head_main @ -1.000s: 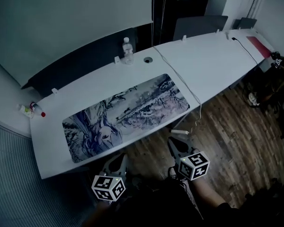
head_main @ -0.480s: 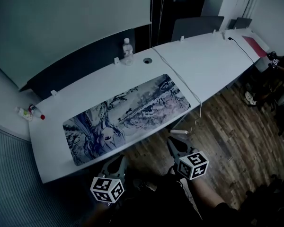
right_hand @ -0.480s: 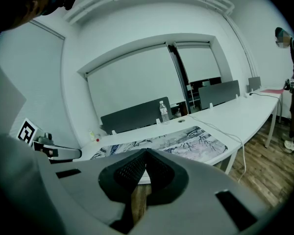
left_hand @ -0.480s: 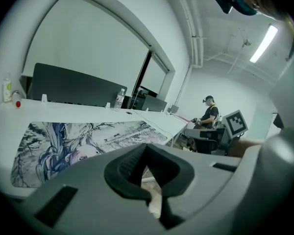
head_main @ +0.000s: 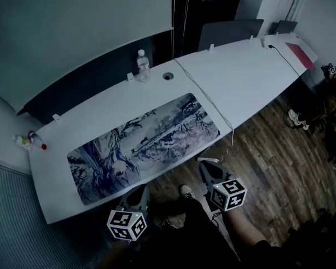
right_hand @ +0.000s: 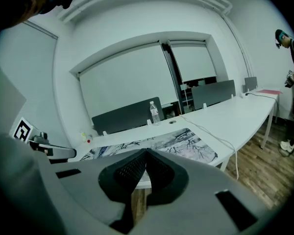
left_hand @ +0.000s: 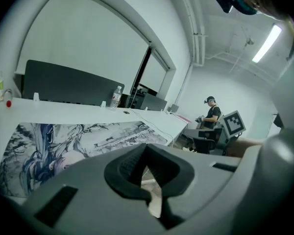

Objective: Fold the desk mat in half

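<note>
Comparing this moment with a second ago, very little differs on the long white surface. The whole scene has slid slightly leftward in the head view, and a pale shoe has come into sight on the wooden floor, which I read as the person shifting stance towards the work. The long rectangular desk mat printed with a blue-and-grey ink drawing lies flat and fully spread as it did before. It lies along the near edge of the surface, with its left end towards the left end and its right end just beside the thin white cable that hangs over that edge. No corner is lifted, so the fold has not begun and this appears to be the approach. The left hand-held gripper hovers over the floor just short of the near edge, below the mat's left half. Its own view shows the dark pads meeting at their tips with nothing between them, clear of the mat. The right hand-held gripper hangs likewise short of the near edge, below the mat's right end, with its jaws closed tip to tip, empty and touching nothing. Both would need to open before taking an edge.
</note>
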### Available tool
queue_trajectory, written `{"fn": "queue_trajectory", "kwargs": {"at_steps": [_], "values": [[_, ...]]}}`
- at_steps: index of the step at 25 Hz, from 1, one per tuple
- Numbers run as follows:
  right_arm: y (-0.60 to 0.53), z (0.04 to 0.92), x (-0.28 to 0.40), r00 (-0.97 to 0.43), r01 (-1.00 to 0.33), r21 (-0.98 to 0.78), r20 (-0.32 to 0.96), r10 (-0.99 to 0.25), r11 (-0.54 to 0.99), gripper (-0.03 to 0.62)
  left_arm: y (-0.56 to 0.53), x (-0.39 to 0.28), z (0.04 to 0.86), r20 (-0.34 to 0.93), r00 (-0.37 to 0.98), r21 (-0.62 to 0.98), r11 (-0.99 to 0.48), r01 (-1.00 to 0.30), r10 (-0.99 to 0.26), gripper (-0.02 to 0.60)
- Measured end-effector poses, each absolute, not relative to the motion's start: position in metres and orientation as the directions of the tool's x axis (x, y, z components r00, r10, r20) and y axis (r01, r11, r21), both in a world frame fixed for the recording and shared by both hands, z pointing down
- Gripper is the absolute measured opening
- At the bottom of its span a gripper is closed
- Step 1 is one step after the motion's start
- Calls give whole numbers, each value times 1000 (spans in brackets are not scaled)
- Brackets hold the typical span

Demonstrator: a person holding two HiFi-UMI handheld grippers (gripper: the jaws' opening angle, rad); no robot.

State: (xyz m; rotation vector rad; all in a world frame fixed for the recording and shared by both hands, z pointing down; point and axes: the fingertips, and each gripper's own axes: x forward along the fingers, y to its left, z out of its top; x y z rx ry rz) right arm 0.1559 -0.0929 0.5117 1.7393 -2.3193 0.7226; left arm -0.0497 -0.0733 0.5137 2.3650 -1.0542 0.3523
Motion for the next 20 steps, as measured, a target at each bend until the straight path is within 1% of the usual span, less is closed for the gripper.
{"fn": "queue_trajectory", "kwargs": {"at_steps": [9, 16, 17, 19, 20], "values": [[-139, 543, 231, -261, -955, -249, 464, -846, 158, 25, -110, 12, 522, 448, 662, 371, -548, -749, -602, 6], [-174, 574, 273, -249, -961, -235, 519, -818, 144, 28, -130, 48, 538, 474, 648, 387, -520, -761, -596, 6], [-179, 580, 278, -250, -962, -234, 528, -811, 144, 33, -133, 52, 540, 476, 647, 388, -518, -762, -596, 6], [-188, 593, 286, -255, -961, -235, 551, -794, 146, 114, -138, 61, 544, 480, 645, 389, -514, -764, -595, 6], [-191, 600, 290, -255, -962, -233, 564, -786, 146, 118, -140, 65, 546, 483, 643, 390, -512, -766, -594, 6]]}}
